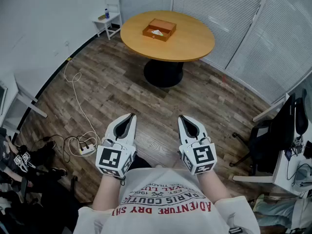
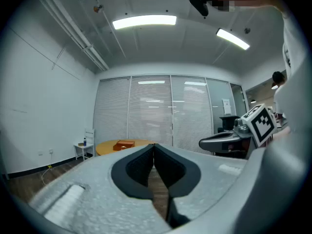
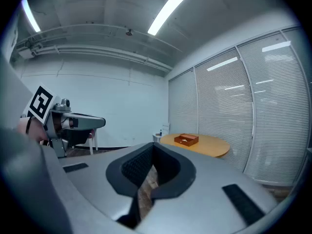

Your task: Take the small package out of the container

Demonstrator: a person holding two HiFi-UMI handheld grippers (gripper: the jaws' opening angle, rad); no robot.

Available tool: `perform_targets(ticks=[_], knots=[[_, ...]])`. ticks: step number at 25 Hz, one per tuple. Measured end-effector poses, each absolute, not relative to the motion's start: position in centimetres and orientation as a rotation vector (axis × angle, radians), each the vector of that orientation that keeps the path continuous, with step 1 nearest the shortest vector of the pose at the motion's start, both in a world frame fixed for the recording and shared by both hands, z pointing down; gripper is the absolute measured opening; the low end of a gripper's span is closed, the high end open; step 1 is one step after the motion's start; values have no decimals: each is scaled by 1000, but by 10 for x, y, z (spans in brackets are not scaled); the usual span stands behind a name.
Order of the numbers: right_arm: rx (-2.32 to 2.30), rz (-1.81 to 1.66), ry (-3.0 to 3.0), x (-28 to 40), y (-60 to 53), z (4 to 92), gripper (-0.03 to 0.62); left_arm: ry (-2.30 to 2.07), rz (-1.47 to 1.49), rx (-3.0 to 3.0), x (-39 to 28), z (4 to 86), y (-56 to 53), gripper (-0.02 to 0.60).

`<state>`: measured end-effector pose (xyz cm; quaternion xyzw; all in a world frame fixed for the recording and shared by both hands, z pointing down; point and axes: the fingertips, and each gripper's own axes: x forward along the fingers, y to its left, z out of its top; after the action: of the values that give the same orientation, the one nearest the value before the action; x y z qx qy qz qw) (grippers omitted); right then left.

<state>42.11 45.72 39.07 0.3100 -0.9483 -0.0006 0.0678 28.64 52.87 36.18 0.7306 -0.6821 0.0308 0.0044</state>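
Plank floor (image 1: 117,94), round table (image 1: 195,45), wooden container (image 1: 152,34)

Pkg (image 1: 157,32) in container (image 1: 149,33) too small to make out.

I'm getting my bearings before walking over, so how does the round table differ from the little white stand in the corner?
The round table is large, tan wood on a dark pedestal; the white stand is much smaller, on thin legs. The table carries the open brown container with a small white package; the stand carries a blue bottle. Both stand at the room's far end.
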Motion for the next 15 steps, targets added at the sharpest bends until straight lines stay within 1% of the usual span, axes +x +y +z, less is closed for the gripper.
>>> perform_targets(ticks=[15], knots=[[982, 100, -2850, 424, 441, 404, 6, -2103, 107, 2272, 283, 375, 512, 11]])
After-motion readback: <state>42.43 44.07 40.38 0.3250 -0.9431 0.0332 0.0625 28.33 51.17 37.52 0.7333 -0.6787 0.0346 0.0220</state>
